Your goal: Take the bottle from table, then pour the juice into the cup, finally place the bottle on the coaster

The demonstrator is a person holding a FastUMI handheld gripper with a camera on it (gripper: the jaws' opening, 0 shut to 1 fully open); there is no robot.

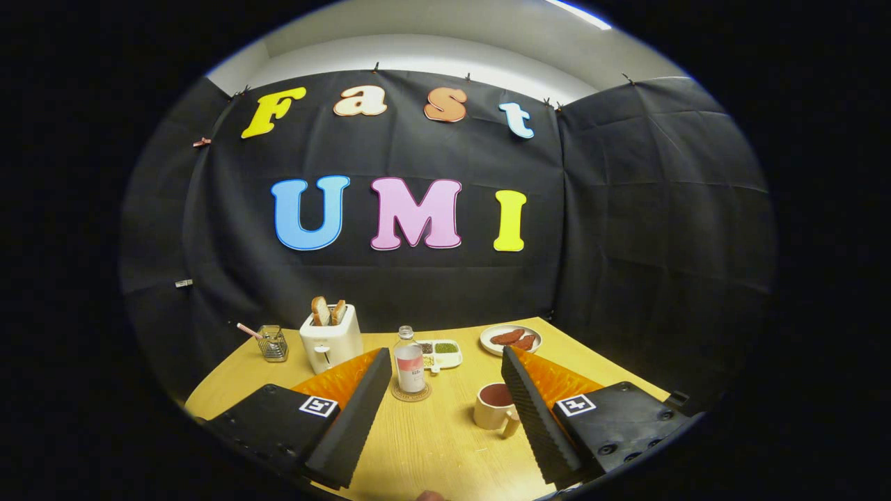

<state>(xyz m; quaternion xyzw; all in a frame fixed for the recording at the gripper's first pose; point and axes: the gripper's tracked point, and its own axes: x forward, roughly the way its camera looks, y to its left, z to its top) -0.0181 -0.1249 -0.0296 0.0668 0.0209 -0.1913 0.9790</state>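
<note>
Bottle on coaster, fingers wide apart

Gripper (pixel 445 410) with two black ribbed fingers stands spread over the light wooden table (pixel 431 452) and holds nothing. Just inside the right finger is the cream ceramic cup (pixel 493 406) with reddish juice in it. Beyond the fingertips, nearer to the left one, the small clear plastic bottle (pixel 408 362) with a white cap stands upright on the round brown coaster (pixel 411 394). Judged from this, the task looks finished (or nearly so). Risk now: a careless sideways move could push the right finger against the cup and spill it. Farther back stand a white toaster (pixel 330 339), a white sectioned tray (pixel 440 353) and a white plate (pixel 510 339).
</note>
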